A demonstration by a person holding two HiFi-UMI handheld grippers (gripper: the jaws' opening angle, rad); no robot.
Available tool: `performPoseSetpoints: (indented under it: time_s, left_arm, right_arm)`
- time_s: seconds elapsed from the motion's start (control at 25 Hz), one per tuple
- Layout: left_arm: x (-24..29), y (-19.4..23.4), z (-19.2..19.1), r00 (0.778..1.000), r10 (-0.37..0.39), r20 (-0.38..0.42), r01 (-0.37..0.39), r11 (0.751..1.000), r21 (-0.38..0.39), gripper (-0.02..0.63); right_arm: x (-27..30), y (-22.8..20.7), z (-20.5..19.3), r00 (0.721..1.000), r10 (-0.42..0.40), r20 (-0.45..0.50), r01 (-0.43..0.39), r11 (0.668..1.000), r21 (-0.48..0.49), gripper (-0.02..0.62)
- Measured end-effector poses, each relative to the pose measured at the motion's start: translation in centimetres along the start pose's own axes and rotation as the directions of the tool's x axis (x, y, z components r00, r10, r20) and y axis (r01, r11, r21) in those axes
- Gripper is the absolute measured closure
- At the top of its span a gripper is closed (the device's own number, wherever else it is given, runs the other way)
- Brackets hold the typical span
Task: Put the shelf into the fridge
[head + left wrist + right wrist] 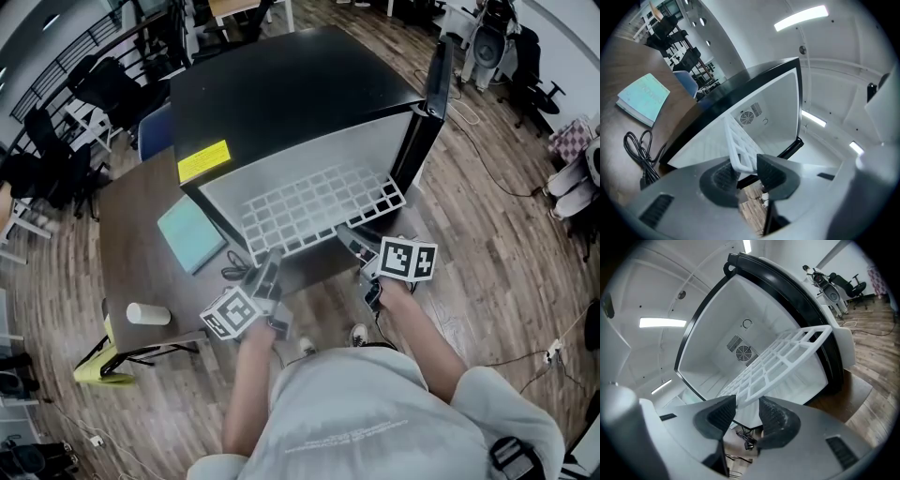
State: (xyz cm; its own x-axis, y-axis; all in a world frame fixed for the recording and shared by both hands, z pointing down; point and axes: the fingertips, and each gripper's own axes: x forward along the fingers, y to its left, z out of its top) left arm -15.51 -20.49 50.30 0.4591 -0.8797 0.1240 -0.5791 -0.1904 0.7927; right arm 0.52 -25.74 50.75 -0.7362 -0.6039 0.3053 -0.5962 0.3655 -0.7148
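Observation:
The black fridge [281,94] stands open toward me, its white inside [717,348] bare, with a fan grille at the back. The white grid shelf [319,208] lies partway inside, its near edge sticking out. My left gripper [270,267] is at the shelf's near left corner. In the left gripper view the shelf [740,145] fills the gap of that gripper [744,171], and both pads press on it. My right gripper [354,246] is at the near right corner. There the shelf [783,359] edge sits between the jaws of the gripper [747,411], with a gap left beside it.
The fridge door [427,112] hangs open on the right. A brown table [131,244] stands left of the fridge, bearing a teal book [190,234], a white cup [148,314] lying on its side and a black cable [234,272]. Office chairs stand farther off on the wooden floor.

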Motion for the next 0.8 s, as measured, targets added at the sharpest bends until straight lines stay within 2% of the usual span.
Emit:
performPoseSetpoints:
  time_s: [0.6, 0.8]
  left_arm:
    - [1.0, 0.6, 1.1, 0.999, 0.023, 0.024, -0.023, 1.000, -0.017, 0.493]
    - [0.9, 0.4, 1.3, 0.998, 0.041, 0.037, -0.041, 0.999, -0.011, 0.492]
  right_arm:
    - [1.2, -0.1, 1.0, 1.000, 0.001, -0.005, -0.001, 1.000, -0.011, 0.430]
    - [1.3, 0.3, 1.0, 1.000, 0.027, -0.007, -0.027, 0.999, -0.035, 0.430]
